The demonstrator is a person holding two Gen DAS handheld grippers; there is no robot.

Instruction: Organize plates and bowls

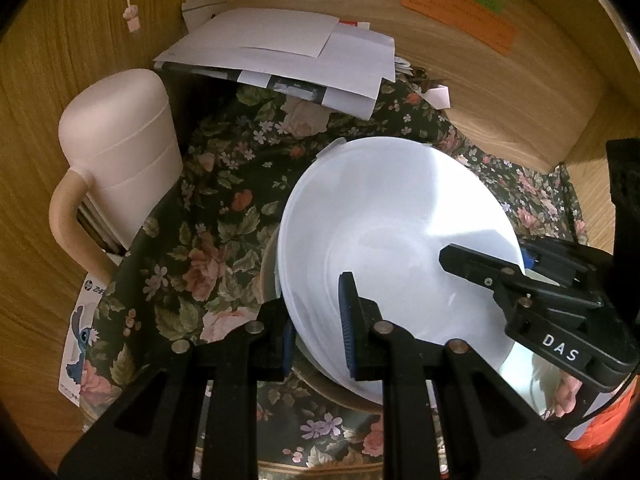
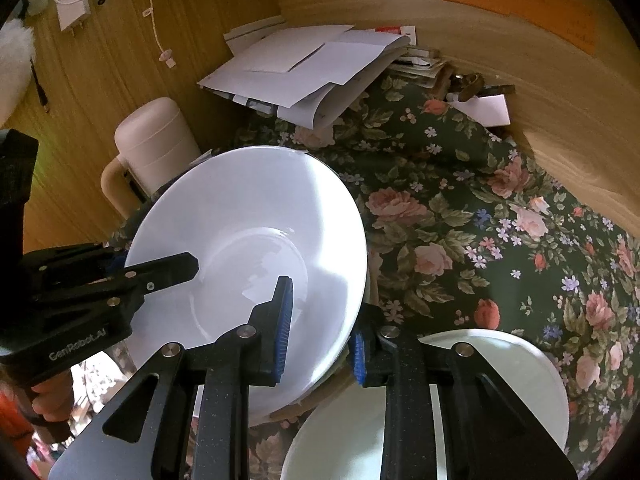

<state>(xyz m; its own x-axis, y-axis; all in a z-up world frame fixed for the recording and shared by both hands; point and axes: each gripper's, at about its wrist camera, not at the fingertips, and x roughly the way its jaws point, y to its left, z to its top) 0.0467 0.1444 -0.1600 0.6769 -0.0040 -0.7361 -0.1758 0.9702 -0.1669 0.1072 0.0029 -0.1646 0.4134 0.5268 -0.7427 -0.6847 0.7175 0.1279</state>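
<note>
A pink jug (image 1: 116,160) stands at the frame's left on a floral cloth (image 1: 224,216). At centre, the left gripper (image 1: 318,328) pinches the near rim of a white bowl (image 1: 392,240), tilted above another dish. From the right edge, the right gripper (image 1: 484,268) clamps the bowl's opposite rim. Papers (image 1: 288,48) lie stacked at upper centre.

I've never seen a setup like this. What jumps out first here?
A big white bowl sits mid-scene, pinched at opposite rims by the left gripper and right gripper. Beneath it spreads a dark floral tablecloth, with a pink jug beside the wooden wall.
</note>
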